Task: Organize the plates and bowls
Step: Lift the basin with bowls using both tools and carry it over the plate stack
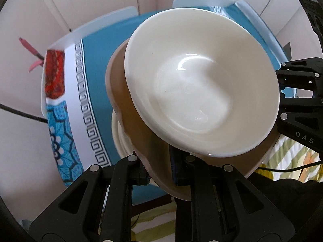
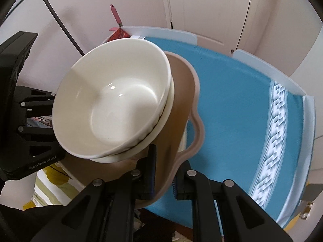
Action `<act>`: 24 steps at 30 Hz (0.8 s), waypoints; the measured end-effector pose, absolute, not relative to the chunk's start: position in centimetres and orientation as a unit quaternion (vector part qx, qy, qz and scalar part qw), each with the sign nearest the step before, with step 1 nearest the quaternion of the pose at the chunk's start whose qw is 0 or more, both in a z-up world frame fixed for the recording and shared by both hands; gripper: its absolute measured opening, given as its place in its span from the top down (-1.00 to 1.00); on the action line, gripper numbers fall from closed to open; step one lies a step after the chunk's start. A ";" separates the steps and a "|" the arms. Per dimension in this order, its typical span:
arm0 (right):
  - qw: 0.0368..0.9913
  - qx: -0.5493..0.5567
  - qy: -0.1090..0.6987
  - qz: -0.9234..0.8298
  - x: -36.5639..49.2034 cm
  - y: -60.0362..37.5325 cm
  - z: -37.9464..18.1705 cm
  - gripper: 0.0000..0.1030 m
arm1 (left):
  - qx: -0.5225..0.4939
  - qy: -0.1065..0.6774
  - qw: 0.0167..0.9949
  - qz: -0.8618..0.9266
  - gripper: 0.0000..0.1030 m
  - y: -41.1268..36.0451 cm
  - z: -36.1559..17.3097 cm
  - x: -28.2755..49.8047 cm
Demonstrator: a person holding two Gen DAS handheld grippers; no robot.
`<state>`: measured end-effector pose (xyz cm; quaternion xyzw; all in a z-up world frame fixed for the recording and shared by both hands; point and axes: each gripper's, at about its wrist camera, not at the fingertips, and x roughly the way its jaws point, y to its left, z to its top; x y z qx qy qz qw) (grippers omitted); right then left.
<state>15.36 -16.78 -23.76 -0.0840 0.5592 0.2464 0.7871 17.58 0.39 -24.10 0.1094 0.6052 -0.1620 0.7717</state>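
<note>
Together, my left gripper [image 1: 159, 173] and right gripper [image 2: 163, 179] each clamp the rim of the tan plate [image 2: 181, 92] from opposite sides, so the stacked white bowls [image 1: 201, 80] ride level above the blue tablecloth [image 2: 232, 111].

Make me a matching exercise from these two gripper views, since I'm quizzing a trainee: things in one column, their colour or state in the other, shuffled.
Things:
1. top bowl
2. tray
3. tablecloth
4. left gripper

Colour or state:
A. teal with a white key-pattern border
B. clamped on the tray's rim
C. glossy cream, nested in a second bowl
D. tan, carrying the bowls

Pairs: 1-C, 2-D, 3-A, 4-B

The right gripper also grips the tray's rim, at the opposite side.
</note>
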 end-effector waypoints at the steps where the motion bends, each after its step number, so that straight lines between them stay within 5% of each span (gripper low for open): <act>1: 0.787 -0.084 0.561 0.244 15.2 -16.4 -24.1 0.77 | 0.109 0.607 0.770 -0.164 0.76 0.6 -24.5 17.5; 24: 0.784 -0.055 0.580 0.216 14.3 -14.9 -27.5 0.73 | 0.140 0.619 0.751 -0.183 0.68 1.0 -28.3 17.1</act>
